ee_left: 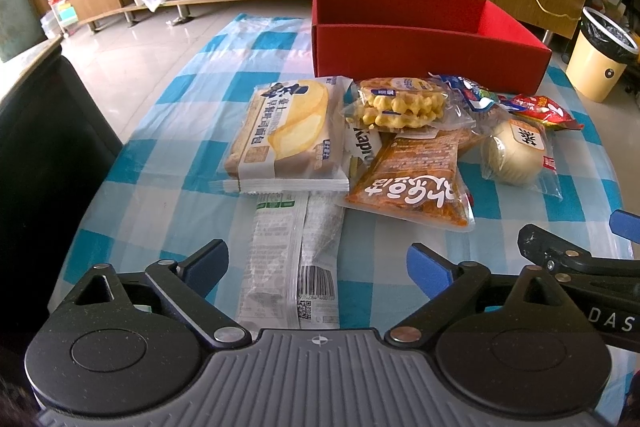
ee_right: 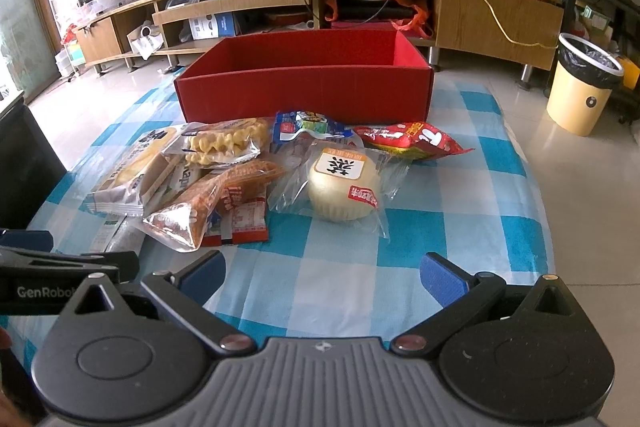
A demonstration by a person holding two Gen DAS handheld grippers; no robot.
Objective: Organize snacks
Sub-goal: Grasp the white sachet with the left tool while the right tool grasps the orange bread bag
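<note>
A pile of packaged snacks lies on the blue-checked tablecloth in front of an empty red box. In it are a bread pack, a waffle pack, an orange snack bag, a round bun in clear wrap, a red packet and a white wrapper. My left gripper is open, its fingers either side of the white wrapper. My right gripper is open over bare cloth, short of the bun.
The table's rounded edge drops to tiled floor on the right. A yellow bin stands beyond it. A low wooden TV cabinet runs along the back. A dark chair sits at the left edge. The right gripper's finger shows beside my left one.
</note>
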